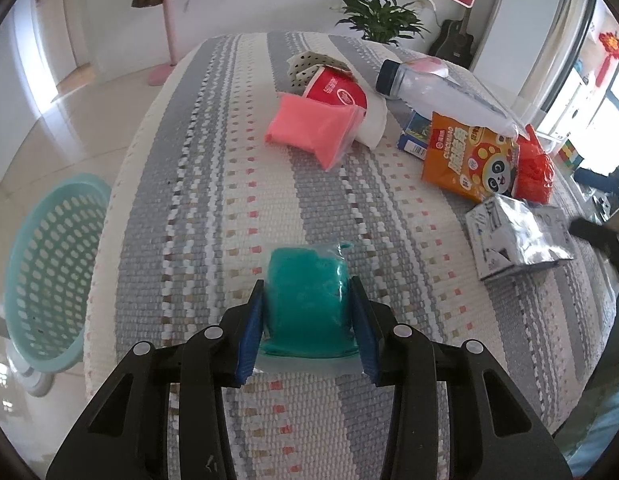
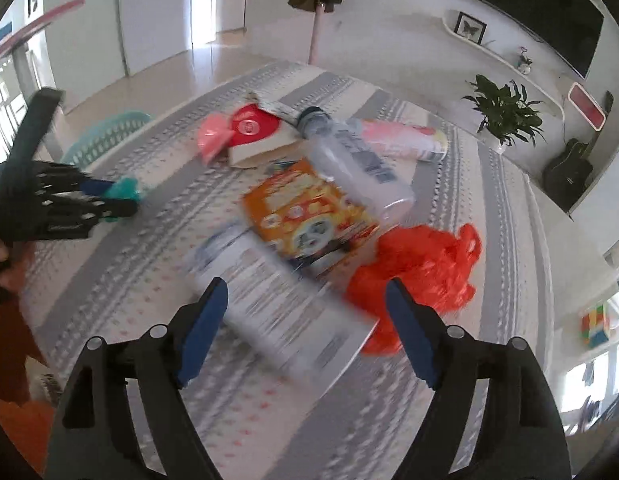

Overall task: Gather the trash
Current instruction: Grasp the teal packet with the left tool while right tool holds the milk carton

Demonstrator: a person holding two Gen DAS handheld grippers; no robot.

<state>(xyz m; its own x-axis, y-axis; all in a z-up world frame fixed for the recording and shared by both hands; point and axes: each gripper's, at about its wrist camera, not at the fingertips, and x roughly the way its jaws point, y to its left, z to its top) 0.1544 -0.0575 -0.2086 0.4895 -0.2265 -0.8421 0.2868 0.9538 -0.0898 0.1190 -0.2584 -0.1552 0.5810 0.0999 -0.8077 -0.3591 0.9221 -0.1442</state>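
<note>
My left gripper is shut on a teal bag just above the striped tablecloth. It also shows in the right wrist view with the teal bag between its pads. My right gripper is open above a silver foil packet, which also shows in the left wrist view. Beyond lie an orange snack bag, a red plastic bag, a clear bottle, a red paper cup and a pink bag.
A teal basket stands on the floor left of the table; it also shows in the right wrist view. A potted plant, a guitar and a pink coat stand are beyond the table.
</note>
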